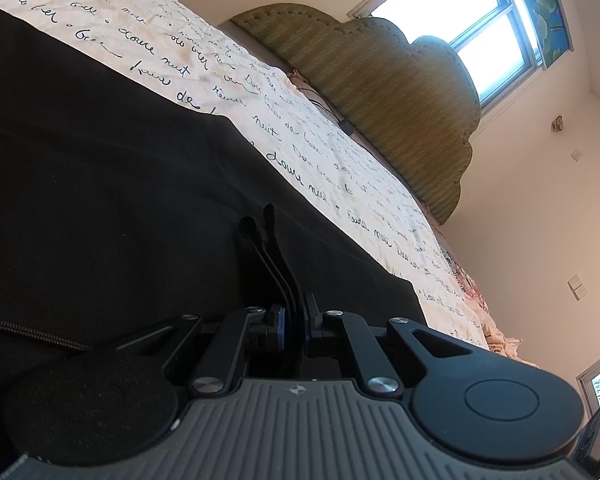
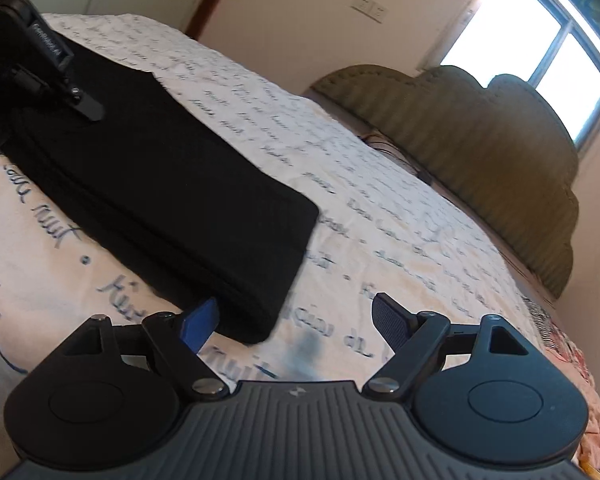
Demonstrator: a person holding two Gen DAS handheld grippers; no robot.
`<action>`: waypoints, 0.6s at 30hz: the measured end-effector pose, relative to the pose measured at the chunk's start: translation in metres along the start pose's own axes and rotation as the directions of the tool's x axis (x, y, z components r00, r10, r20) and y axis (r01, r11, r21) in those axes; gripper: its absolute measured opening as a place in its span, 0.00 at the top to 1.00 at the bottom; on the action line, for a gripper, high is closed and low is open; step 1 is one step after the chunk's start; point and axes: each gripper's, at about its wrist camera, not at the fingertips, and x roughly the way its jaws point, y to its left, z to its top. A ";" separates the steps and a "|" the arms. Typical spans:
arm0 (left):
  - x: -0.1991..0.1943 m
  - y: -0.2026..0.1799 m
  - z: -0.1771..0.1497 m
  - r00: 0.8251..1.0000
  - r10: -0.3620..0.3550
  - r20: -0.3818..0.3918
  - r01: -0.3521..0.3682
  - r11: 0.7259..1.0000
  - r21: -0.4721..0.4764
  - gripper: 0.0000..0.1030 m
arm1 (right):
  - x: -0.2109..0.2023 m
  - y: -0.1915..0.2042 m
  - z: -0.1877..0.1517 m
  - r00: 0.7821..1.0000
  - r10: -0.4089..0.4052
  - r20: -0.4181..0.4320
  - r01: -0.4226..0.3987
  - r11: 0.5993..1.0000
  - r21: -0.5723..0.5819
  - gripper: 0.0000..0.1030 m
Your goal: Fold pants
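The black fabric pants (image 2: 152, 184) lie folded in a long flat stack on the cream bedspread printed with dark handwriting (image 2: 380, 216); the left gripper (image 1: 294, 322) has its jaws clamped together on black layers of the pants' edge. The right gripper (image 2: 300, 316) sits low at the stack's near corner, jaws wide apart, its blue-padded finger (image 2: 199, 320) touching the fabric; an olive upholstered headboard (image 2: 480, 152) stands beyond.

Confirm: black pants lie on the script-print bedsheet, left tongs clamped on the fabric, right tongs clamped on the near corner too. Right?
Not quite. The right tongs are open, fingers spread apart with the pants' near corner between them, as the right wrist view shows. The rest holds: the pants lie on the script-print bedsheet, and the left tongs are clamped on the fabric.
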 end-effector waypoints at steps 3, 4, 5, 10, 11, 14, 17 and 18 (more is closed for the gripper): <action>0.000 0.000 0.000 1.000 -0.002 0.000 0.002 1.000 -0.003 0.84 | 0.012 -0.007 0.004 0.998 0.058 -0.030 -0.056 0.997 0.062 0.64; 0.000 0.001 0.000 1.000 -0.003 0.000 0.003 1.000 -0.004 0.83 | 0.015 -0.013 0.004 0.997 0.057 -0.043 -0.054 0.995 0.084 0.71; 0.000 0.000 0.000 1.000 -0.004 0.000 0.004 1.000 -0.004 0.83 | 0.015 -0.018 0.003 0.997 0.059 -0.043 -0.054 0.993 0.101 0.71; 0.001 0.001 0.000 1.000 -0.018 -0.005 0.018 1.000 -0.002 0.79 | 0.009 -0.049 -0.001 0.993 0.107 -0.049 -0.094 0.972 0.217 0.72; 0.001 0.002 0.001 1.000 -0.019 -0.005 0.019 1.000 -0.002 0.79 | 0.009 -0.051 -0.002 0.992 0.114 -0.053 -0.098 0.968 0.232 0.72; 0.002 0.002 0.001 1.000 -0.021 -0.006 0.021 1.000 -0.006 0.79 | 0.021 -0.031 -0.008 0.990 0.098 -0.098 -0.082 0.985 0.151 0.72; 0.002 0.002 0.001 1.000 -0.021 -0.006 0.021 1.000 -0.007 0.79 | 0.016 -0.031 -0.006 0.994 0.084 -0.075 -0.071 0.984 0.164 0.73; 0.002 0.003 0.002 1.000 -0.021 -0.006 0.021 1.000 -0.007 0.79 | 0.013 -0.033 -0.005 0.994 0.081 -0.067 -0.069 0.982 0.174 0.73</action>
